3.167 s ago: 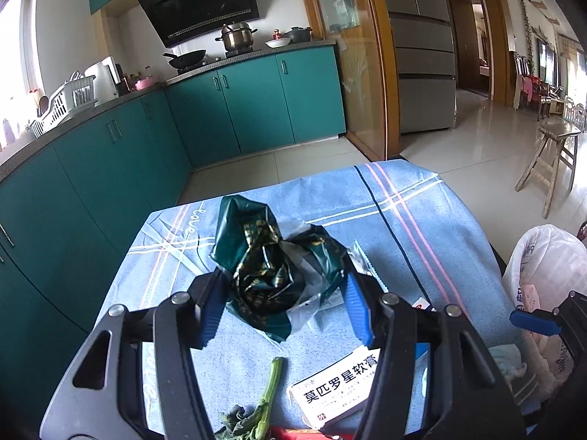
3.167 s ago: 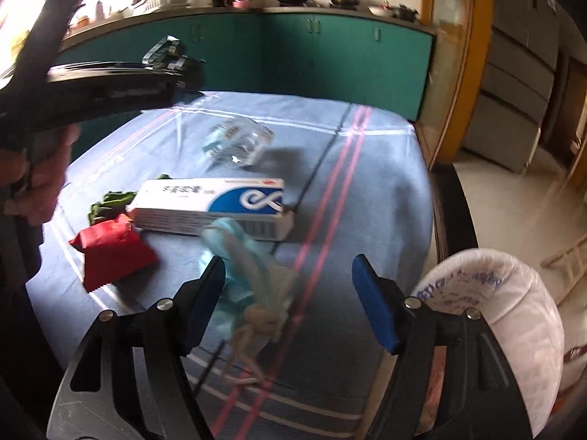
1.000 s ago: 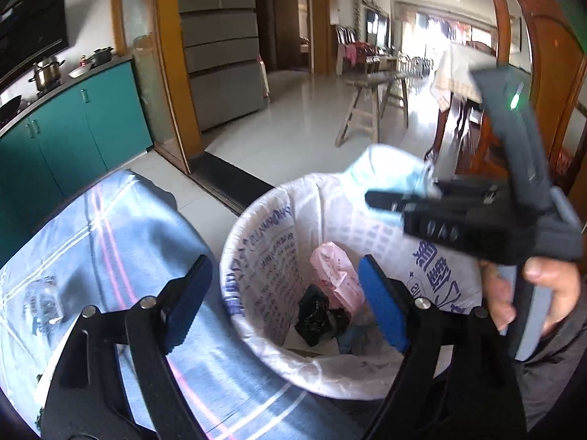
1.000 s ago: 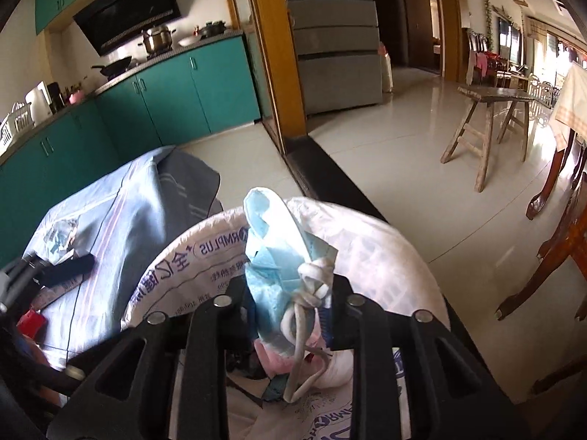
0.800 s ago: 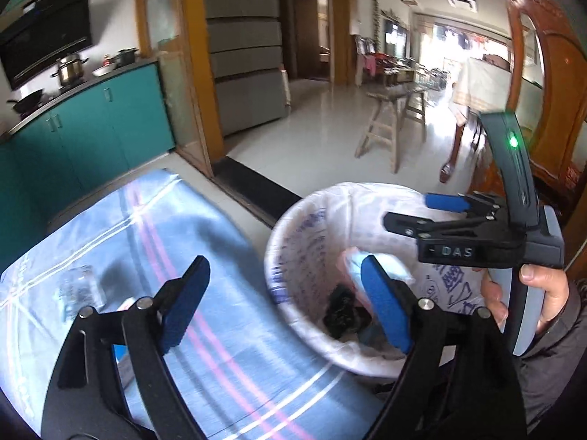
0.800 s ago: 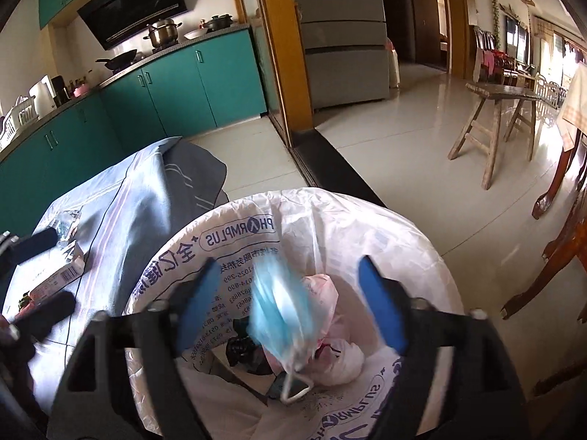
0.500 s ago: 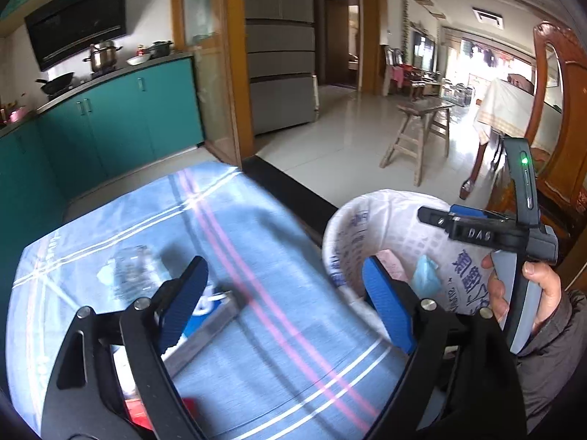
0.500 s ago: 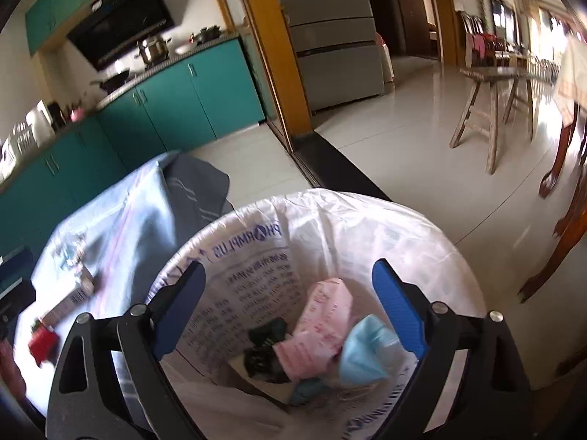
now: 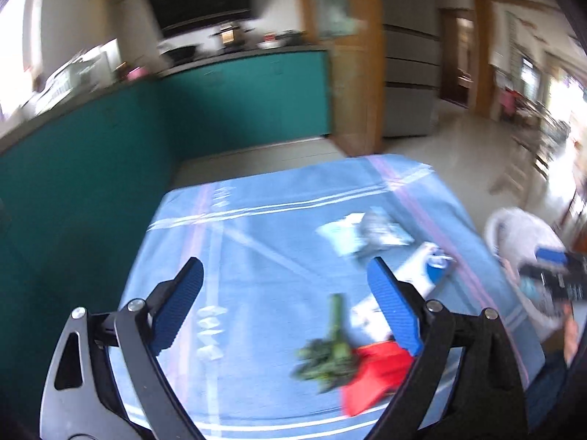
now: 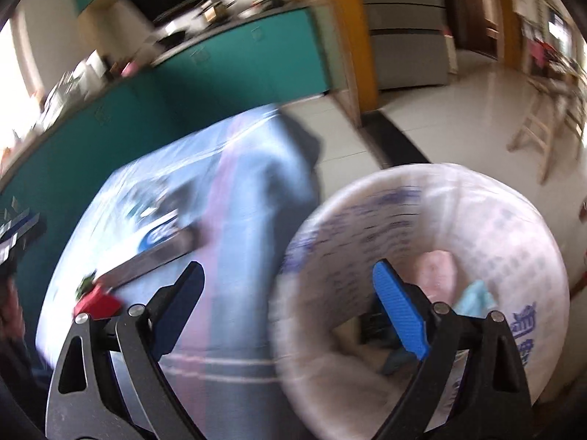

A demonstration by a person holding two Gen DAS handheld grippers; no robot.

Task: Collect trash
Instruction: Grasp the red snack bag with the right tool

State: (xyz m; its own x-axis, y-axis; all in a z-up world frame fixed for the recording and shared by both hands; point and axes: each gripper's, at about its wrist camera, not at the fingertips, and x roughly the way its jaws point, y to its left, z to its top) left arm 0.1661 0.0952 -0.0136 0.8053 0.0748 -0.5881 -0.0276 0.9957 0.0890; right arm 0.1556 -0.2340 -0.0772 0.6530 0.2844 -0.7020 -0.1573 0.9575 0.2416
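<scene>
Both claws are spread wide with nothing held: the left gripper (image 9: 284, 302) is seen low in its frame over the blue tablecloth (image 9: 256, 242), the right gripper (image 10: 288, 304) low in its frame, straddling the cloth edge and the white-lined trash bin (image 10: 513, 227) at lower right. On the cloth, right of centre in the left view, are shown a white box (image 9: 414, 275), a crumpled clear wrapper (image 9: 367, 233), a red packet (image 9: 374, 374) and a green vegetable stalk (image 9: 335, 344). Pink and blue scraps (image 10: 473, 293) are seen inside the bin.
</scene>
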